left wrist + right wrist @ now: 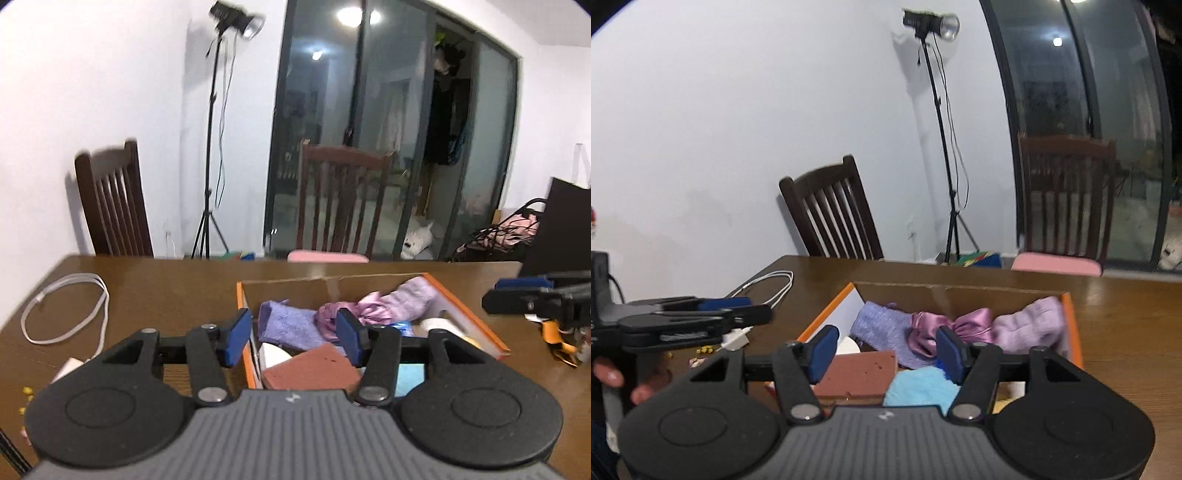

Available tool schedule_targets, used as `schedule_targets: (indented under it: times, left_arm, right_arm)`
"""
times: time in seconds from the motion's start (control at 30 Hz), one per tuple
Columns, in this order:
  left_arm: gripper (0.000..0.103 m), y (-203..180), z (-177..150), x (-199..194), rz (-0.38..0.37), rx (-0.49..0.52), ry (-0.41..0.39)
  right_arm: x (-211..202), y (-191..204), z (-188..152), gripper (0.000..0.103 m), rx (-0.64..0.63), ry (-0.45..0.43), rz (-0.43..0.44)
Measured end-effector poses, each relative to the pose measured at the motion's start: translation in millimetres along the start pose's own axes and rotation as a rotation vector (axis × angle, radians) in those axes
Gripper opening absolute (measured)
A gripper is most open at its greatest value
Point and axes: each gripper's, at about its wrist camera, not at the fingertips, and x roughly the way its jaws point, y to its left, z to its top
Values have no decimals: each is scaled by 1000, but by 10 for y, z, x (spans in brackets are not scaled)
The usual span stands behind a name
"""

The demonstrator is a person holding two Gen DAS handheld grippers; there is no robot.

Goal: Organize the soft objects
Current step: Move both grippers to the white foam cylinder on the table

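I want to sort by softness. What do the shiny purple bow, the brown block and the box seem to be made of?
Bow: probably satin, glossy with creased folds. Brown block: looks like sponge or foam, matte with small pits. Box: cardboard, with a raw brown inner wall and orange edges.

Home dining room, wooden table, slatted chairs, sliding glass doors, studio light stand

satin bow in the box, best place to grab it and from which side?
Probably the knotted centre of the satin bow, where the fabric bunches narrow between its two puffed loops. Come from above, jaws across that waist: the purple cloth crowds its left, the lilac knit its right, and the box wall stands behind. The right gripper is open and empty.
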Motion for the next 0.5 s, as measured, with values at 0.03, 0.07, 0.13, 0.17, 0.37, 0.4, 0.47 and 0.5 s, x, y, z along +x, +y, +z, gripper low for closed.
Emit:
schedule_targets:
  times: [0.03, 0.07, 0.13, 0.17, 0.37, 0.4, 0.47, 0.5]
  left_arm:
    - [59, -48, -7, -123, -3, 12, -13]
    - [60, -111, -24, -275, -9, 29, -29]
    - [64, -213, -58, -502, -18, 46, -50]
    - [69, -264, -87, -614, -23, 50, -59]
    - [77, -605, -457, -1216, -15, 78, -112]
    - [77, -648, -541, -1286, -23, 78, -114]
    - [79, -736, -707, -1401, -35, 73, -108]
    - [80, -788, -800, -1457, -32, 72, -104]
  right_arm:
    - [-152, 18, -9, 66, -6, -15, -9]
    - [-290, 36, -19, 66, -13, -28, -13]
    - [-542, 77, -53, 66, -22, -54, -22]
    - [-682, 100, -85, 68, -30, -67, -26]
    - [-1299, 263, -468, 79, -78, -117, -55]
    - [-1359, 281, -548, 80, -85, -113, -54]
    - [-1460, 317, -767, 81, -95, -104, -48]
    - [-1488, 335, -852, 81, -94, -101, -48]
